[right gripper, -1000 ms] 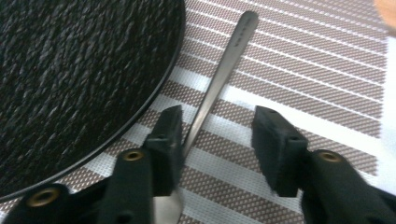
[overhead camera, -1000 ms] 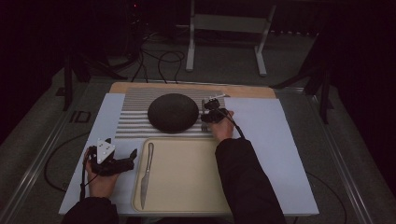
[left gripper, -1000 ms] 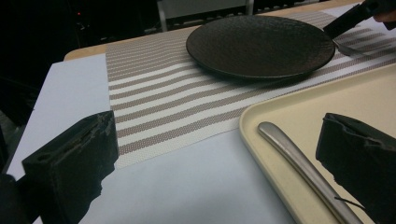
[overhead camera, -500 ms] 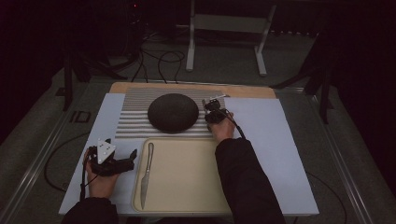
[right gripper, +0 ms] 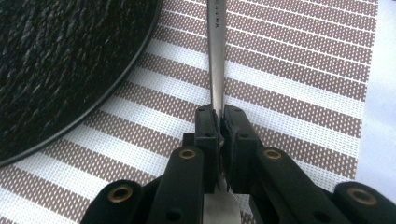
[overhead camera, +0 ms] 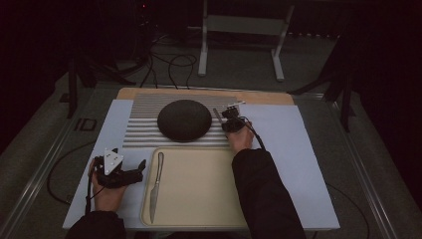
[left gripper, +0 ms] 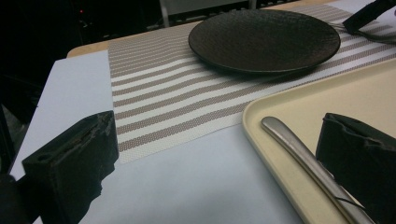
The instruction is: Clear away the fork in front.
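Observation:
A black textured plate [overhead camera: 184, 119] rests on a striped placemat [overhead camera: 144, 130]. Just right of the plate, my right gripper [overhead camera: 228, 118] is shut on a slim metal utensil [right gripper: 215, 60], which runs straight ahead from its jaws low over the mat. I cannot make out the utensil's far end. A table knife [overhead camera: 156, 184] lies along the left side of a beige tray [overhead camera: 199, 194]. My left gripper [overhead camera: 141, 172] stands open at the tray's left edge. Its jaws straddle the tray rim [left gripper: 261, 116] and the knife handle [left gripper: 303, 156] without touching them.
A pale blue sheet [overhead camera: 288, 149] covers the table under the mat and tray. A wooden strip [overhead camera: 259, 97] runs along the far edge. Beyond it are dark floor, cables and a metal stand [overhead camera: 239, 45].

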The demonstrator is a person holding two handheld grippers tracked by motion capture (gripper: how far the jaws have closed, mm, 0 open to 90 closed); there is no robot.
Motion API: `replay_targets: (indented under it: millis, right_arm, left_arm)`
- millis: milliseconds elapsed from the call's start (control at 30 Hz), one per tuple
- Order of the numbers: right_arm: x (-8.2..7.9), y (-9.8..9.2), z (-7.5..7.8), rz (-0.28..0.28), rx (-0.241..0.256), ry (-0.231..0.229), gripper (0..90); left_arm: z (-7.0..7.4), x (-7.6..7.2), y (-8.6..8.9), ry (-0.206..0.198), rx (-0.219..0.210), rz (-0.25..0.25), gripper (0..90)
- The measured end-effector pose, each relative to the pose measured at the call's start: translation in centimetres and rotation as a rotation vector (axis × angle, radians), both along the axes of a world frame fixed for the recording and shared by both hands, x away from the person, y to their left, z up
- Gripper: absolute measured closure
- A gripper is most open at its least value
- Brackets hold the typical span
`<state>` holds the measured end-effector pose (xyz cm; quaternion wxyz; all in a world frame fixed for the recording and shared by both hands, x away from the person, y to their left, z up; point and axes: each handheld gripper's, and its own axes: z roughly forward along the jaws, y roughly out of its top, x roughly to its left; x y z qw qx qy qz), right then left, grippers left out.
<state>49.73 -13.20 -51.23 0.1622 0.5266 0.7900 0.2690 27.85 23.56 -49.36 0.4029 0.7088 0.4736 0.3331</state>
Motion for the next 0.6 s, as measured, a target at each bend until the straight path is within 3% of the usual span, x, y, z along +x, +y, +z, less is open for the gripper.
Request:
replay_targets:
  millis: [600]
  right_arm:
    - [-0.5, -0.9, 1.4, 0.025, 0.038, -0.014, 85.7]
  left_arm:
    - [0.0, 0.0, -0.1, -0.001, 0.008, 0.001, 0.2]
